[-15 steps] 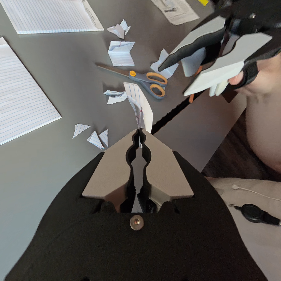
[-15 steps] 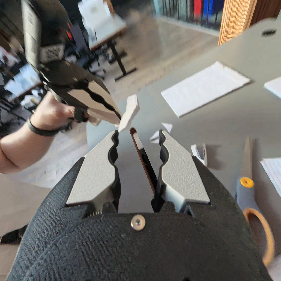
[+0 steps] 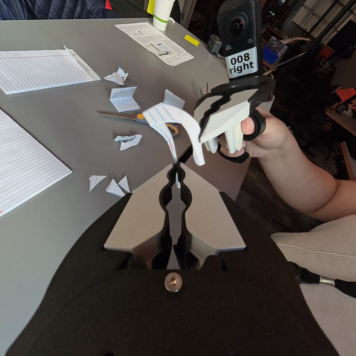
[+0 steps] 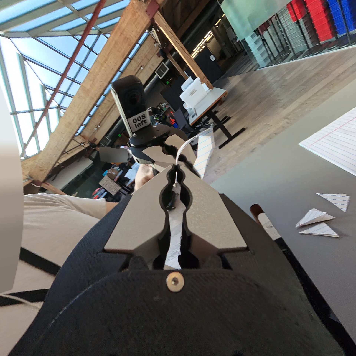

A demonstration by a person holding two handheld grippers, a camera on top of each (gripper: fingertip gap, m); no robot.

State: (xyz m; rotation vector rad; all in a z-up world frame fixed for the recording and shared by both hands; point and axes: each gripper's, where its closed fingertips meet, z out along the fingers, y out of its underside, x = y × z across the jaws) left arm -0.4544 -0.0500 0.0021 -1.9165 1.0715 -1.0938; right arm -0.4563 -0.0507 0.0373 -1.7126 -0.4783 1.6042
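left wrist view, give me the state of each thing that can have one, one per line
left gripper: shut on the folded lined paper
right gripper: shut on the same paper's other end
folded lined paper: held in the air, bent between both grippers
scissors: closed, flat on the grey table
paper scraps: loose on the table
paper cup: upright

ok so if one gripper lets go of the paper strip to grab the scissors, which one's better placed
Probably the right. In the left wrist view the right gripper hangs near the handle end of the scissors, while the left gripper sits farther back. Both are shut on the paper strip.
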